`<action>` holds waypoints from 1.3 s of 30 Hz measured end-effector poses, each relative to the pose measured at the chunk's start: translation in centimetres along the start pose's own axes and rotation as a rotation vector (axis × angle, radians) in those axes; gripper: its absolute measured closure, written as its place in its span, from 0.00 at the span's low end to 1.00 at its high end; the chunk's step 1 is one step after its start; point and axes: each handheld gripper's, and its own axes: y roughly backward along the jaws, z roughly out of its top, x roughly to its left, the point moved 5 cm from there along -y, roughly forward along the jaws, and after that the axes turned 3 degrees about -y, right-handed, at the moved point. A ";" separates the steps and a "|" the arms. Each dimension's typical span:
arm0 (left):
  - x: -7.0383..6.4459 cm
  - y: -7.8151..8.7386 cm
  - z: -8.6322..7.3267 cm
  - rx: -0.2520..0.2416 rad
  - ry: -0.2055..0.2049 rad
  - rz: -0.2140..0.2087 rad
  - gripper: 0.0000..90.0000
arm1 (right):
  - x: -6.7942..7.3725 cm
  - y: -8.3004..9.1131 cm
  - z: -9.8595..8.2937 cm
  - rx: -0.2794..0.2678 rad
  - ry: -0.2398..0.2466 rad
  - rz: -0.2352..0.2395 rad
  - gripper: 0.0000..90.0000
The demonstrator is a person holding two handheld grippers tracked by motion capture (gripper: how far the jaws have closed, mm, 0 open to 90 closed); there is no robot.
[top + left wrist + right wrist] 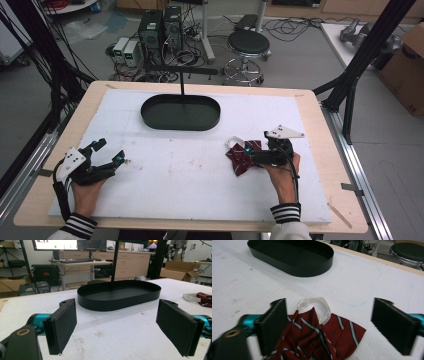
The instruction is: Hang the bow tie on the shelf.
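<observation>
Well, no task's been stated, so this is a guess: the red striped cloth [322, 337], a crumpled piece w/ white and dark stripes and a white band or strap [318, 305] attached, looks like the thing being worked. It lies on the white foam mat [200, 170], right-hand side, nearer the person than the tray and well apart from it.

The right gripper [337, 327] is right at it, jaws spread wide apart. In the right gripper view one pad sits over the cloth's left part; the other is off to the side, past its edge. Nothing clamped yet. So I'd say the pick-up hasn't happened: approach looks done, the grasp and any carrying are left.

The black oval tray [180, 112] sits at the far middle of the mat. Its inside is bare, both gripper views show a plain dark floor w/ nothing in it. If the cloth is meant to go there, that's all yet to do.

The left gripper [107, 152] rests low at the mat's left edge, jaws also apart, holding nothing, pointed toward the tray.

Beyond the table: a stool [248, 47], PC boxes and cables on the floor.
</observation>
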 end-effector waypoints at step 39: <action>0.1 0.0 0.0 0.002 0.005 0.002 0.19 | -0.9 -7.3 0.5 0.416 0.040 -0.036 0.60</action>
